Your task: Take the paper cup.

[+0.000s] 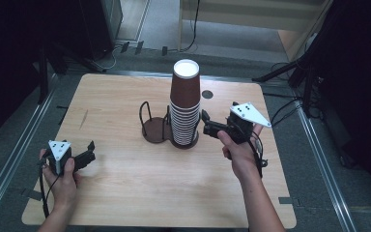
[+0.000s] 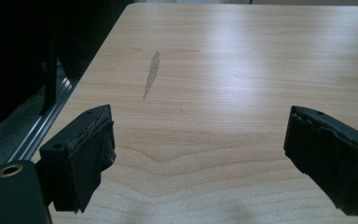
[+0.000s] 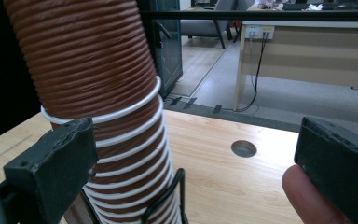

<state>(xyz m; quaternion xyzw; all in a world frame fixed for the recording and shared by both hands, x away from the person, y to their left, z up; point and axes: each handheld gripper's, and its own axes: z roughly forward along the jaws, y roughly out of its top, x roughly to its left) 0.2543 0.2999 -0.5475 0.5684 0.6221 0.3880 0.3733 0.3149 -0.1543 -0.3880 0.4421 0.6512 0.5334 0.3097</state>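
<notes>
A tall stack of upside-down brown ribbed paper cups (image 1: 185, 106) with white rims stands in the right ring of a dark wire cup holder (image 1: 150, 129) at the table's centre; the holder's left ring is empty. My right gripper (image 1: 206, 123) hovers just right of the stack, jaws pointing at it and open. In the right gripper view the stack (image 3: 98, 70) rises beyond the left jaw, apart from the pads, with the holder's wire (image 3: 168, 200) below; right gripper (image 3: 198, 128) holds nothing. My left gripper (image 1: 91, 151) rests open at the table's front left, over bare wood (image 2: 200, 116).
The wooden table (image 1: 125, 183) has a round cable hole (image 1: 207, 94) behind the stack and a pale scratch (image 2: 151, 74) near its left edge. A person's fingertip (image 3: 303, 196) lies by the right jaw. Dark stands and cables ring the table.
</notes>
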